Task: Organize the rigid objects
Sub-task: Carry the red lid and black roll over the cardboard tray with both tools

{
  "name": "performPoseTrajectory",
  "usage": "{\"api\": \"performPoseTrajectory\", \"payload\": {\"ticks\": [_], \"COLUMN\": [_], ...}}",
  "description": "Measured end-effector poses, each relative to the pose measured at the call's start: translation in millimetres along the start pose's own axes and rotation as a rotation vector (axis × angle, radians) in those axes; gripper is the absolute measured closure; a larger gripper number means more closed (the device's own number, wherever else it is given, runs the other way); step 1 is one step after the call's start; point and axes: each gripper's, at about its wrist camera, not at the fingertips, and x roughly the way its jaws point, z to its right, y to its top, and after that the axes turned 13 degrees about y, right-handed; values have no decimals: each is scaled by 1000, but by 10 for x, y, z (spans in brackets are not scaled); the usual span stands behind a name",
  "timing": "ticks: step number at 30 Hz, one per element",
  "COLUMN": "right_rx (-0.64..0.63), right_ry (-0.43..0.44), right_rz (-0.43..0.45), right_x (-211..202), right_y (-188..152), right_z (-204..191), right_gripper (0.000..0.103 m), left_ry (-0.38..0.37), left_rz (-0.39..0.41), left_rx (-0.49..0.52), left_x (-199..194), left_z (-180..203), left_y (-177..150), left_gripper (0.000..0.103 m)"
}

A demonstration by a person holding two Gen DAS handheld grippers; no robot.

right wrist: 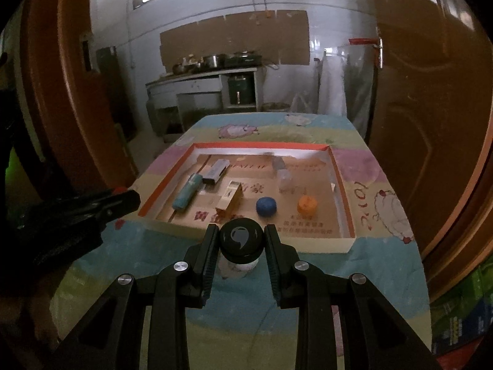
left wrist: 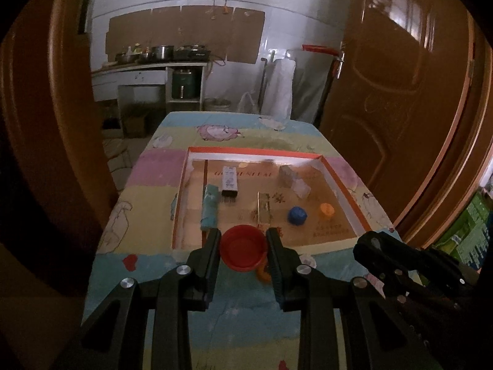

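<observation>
A: Left wrist view: the left gripper (left wrist: 243,246) clamps a red cap (left wrist: 243,251) above the table's (left wrist: 148,265) near edge, an orange ring (left wrist: 264,273) lying just beneath it. The other view hides both.

B: Right wrist view: the right gripper (right wrist: 241,242) pinches a small bottle (right wrist: 241,246) by its black cap, just short of the tray's (left wrist: 345,178) near wall. Inside the tray lie a teal tube (right wrist: 187,192), a gold box (right wrist: 229,200), a blue cap (right wrist: 266,206) and an orange cap (right wrist: 307,204).

A: Any writing?

B: Red Chinese characters on the tray floor, too blurred to read.
</observation>
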Motion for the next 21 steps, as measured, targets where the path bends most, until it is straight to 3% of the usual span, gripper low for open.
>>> {"api": "performPoseTrajectory", "payload": {"ticks": [21], "right_rx": [-1], "right_ry": [-39], "right_rz": [20], "right_x": [295], "right_y": [460], "right_z": [451], "right_gripper": [72], "left_ry": [-26], "left_rz": [23], "left_rx": [61], "left_x": [428], "left_z": [377], "left_y": [553], "left_gripper": [73]}}
